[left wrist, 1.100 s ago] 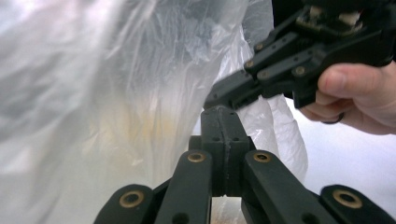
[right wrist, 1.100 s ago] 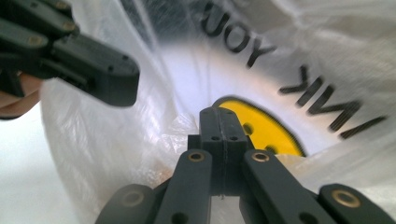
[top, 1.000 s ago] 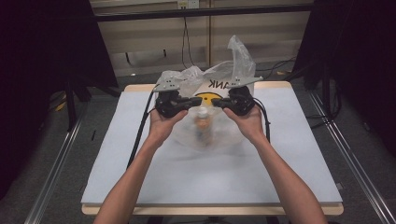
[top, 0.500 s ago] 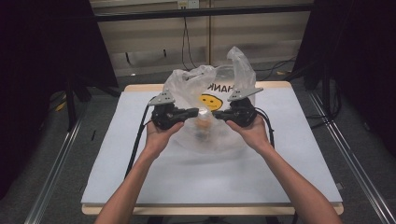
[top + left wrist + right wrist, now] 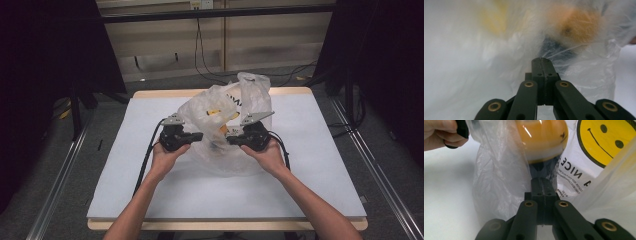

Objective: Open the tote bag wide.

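A clear plastic bag (image 5: 225, 107) printed with a yellow smiley face (image 5: 606, 137) stands bunched up at the middle of the white table (image 5: 150, 200). Inside it lies a round orange thing (image 5: 541, 137), seen blurred through the film as the orange thing (image 5: 574, 22) in the left gripper view. My left gripper (image 5: 200, 135) is shut on the bag's left side, with creased film pulled taut at its tip (image 5: 541, 60). My right gripper (image 5: 230, 140) is shut on the bag's right side, its jaws pressed together against the film (image 5: 541, 180).
The white table top reaches a wooden edge (image 5: 230, 224) near the person. Black cables (image 5: 150, 155) trail from the grippers over the table. The other hand (image 5: 439, 132) shows at the top left of the right gripper view. Dark floor and metal rails flank the table.
Both grippers have moved toward the person, dragging the bag along. The bag has been drawn up and now stands taller between them.
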Tool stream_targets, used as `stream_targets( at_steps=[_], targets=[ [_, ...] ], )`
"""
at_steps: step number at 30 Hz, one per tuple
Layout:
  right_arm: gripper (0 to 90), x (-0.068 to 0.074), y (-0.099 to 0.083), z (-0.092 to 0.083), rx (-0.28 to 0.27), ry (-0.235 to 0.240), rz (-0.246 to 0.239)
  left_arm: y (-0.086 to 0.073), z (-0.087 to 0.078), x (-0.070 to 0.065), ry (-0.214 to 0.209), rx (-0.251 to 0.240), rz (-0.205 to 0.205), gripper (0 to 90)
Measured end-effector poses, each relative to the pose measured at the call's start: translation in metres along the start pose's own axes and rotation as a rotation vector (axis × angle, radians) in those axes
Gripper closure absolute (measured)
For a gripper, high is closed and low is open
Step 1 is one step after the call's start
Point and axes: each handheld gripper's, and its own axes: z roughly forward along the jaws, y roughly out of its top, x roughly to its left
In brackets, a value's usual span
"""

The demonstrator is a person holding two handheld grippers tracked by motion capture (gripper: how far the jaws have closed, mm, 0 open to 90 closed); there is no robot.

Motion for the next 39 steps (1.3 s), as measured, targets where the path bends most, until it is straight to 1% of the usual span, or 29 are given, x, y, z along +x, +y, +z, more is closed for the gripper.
stream_targets(
  at_steps=[1, 3, 4, 5, 6, 7, 8, 9, 11, 12, 13, 14, 16, 17, 18, 19, 22, 24, 25, 26, 27, 28, 29, 30, 31, 34, 36, 38, 39],
  targets=[
    [90.0, 0.000, -0.002, 0.001, 0.004, -0.008, -0.001, -0.003, 0.003, 0.001, 0.002, 0.006, -0.013, 90.0],
    [90.0, -0.001, -0.007, 0.005, 0.013, -0.013, 0.009, -0.005, 0.004, 0.002, 0.003, 0.012, -0.016, 90.0],
    [90.0, -0.003, -0.011, 0.007, 0.021, -0.019, 0.020, -0.008, 0.009, 0.004, -0.001, 0.017, -0.020, 90.0],
    [90.0, -0.004, -0.014, 0.008, 0.021, -0.014, 0.030, -0.009, 0.011, 0.004, 0.000, 0.030, -0.018, 90.0],
    [90.0, -0.004, -0.014, 0.008, 0.021, -0.014, 0.030, -0.009, 0.011, 0.004, 0.000, 0.030, -0.018, 90.0],
    [90.0, -0.008, -0.019, 0.012, 0.033, -0.023, 0.039, -0.010, 0.015, 0.003, -0.005, 0.036, -0.012, 90.0],
    [90.0, -0.010, -0.021, 0.013, 0.034, -0.024, 0.037, -0.011, 0.017, 0.003, -0.011, 0.032, -0.011, 90.0],
    [90.0, -0.012, -0.022, 0.015, 0.042, -0.030, 0.046, -0.012, 0.020, 0.001, -0.016, 0.028, -0.020, 90.0],
    [90.0, -0.014, -0.026, 0.017, 0.046, -0.031, 0.055, -0.014, 0.027, 0.000, -0.029, 0.035, -0.020, 90.0],
    [90.0, -0.014, -0.026, 0.017, 0.046, -0.031, 0.055, -0.014, 0.027, 0.000, -0.029, 0.035, -0.020, 90.0],
    [90.0, -0.015, -0.028, 0.019, 0.051, -0.032, 0.059, -0.016, 0.032, -0.002, -0.029, 0.048, -0.022, 90.0],
    [90.0, -0.016, -0.031, 0.022, 0.067, -0.034, 0.062, -0.017, 0.033, -0.002, -0.015, 0.056, -0.020, 90.0],
    [90.0, -0.015, -0.035, 0.026, 0.079, -0.032, 0.064, -0.019, 0.034, 0.000, -0.018, 0.062, -0.021, 90.0],
    [90.0, -0.014, -0.038, 0.027, 0.091, -0.028, 0.072, -0.019, 0.035, 0.002, -0.012, 0.072, -0.017, 90.0],
    [90.0, -0.014, -0.041, 0.029, 0.102, -0.031, 0.063, -0.020, 0.036, 0.003, -0.011, 0.076, -0.014, 90.0],
    [90.0, -0.014, -0.043, 0.030, 0.108, -0.033, 0.068, -0.021, 0.036, 0.004, -0.010, 0.083, -0.011, 90.0],
    [90.0, -0.015, -0.046, 0.032, 0.109, -0.033, 0.079, -0.023, 0.038, 0.006, -0.015, 0.097, -0.013, 90.0],
    [90.0, -0.016, -0.046, 0.033, 0.105, -0.036, 0.083, -0.025, 0.039, 0.005, -0.005, 0.122, -0.006, 90.0],
    [90.0, -0.015, -0.047, 0.033, 0.107, -0.042, 0.084, -0.025, 0.039, 0.005, -0.007, 0.135, -0.002, 90.0],
    [90.0, -0.015, -0.049, 0.034, 0.104, -0.038, 0.084, -0.028, 0.040, 0.005, 0.004, 0.137, 0.000, 90.0],
    [90.0, -0.015, -0.050, 0.033, 0.100, -0.039, 0.093, -0.030, 0.041, 0.005, 0.009, 0.150, 0.004, 90.0],
    [90.0, -0.016, -0.050, 0.033, 0.095, -0.033, 0.091, -0.032, 0.041, 0.006, 0.012, 0.162, 0.003, 90.0],
    [90.0, -0.016, -0.050, 0.033, 0.095, -0.039, 0.083, -0.034, 0.042, 0.006, 0.015, 0.157, 0.002, 90.0],
    [90.0, -0.014, -0.050, 0.032, 0.102, -0.047, 0.079, -0.035, 0.041, 0.008, 0.007, 0.151, -0.009, 90.0],
    [90.0, -0.014, -0.051, 0.032, 0.096, -0.049, 0.075, -0.035, 0.041, 0.008, 0.011, 0.153, -0.011, 90.0],
    [90.0, -0.014, -0.051, 0.031, 0.100, -0.049, 0.074, -0.035, 0.041, 0.006, 0.022, 0.150, -0.006, 90.0],
    [90.0, -0.013, -0.051, 0.031, 0.101, -0.058, 0.073, -0.034, 0.038, 0.007, 0.000, 0.151, -0.002, 90.0],
    [90.0, -0.012, -0.048, 0.028, 0.080, -0.046, 0.067, -0.030, 0.030, 0.009, -0.005, 0.101, -0.029, 90.0],
    [90.0, -0.012, -0.046, 0.026, 0.065, -0.043, 0.070, -0.026, 0.024, 0.008, 0.001, 0.102, -0.013, 90.0]
  ],
)
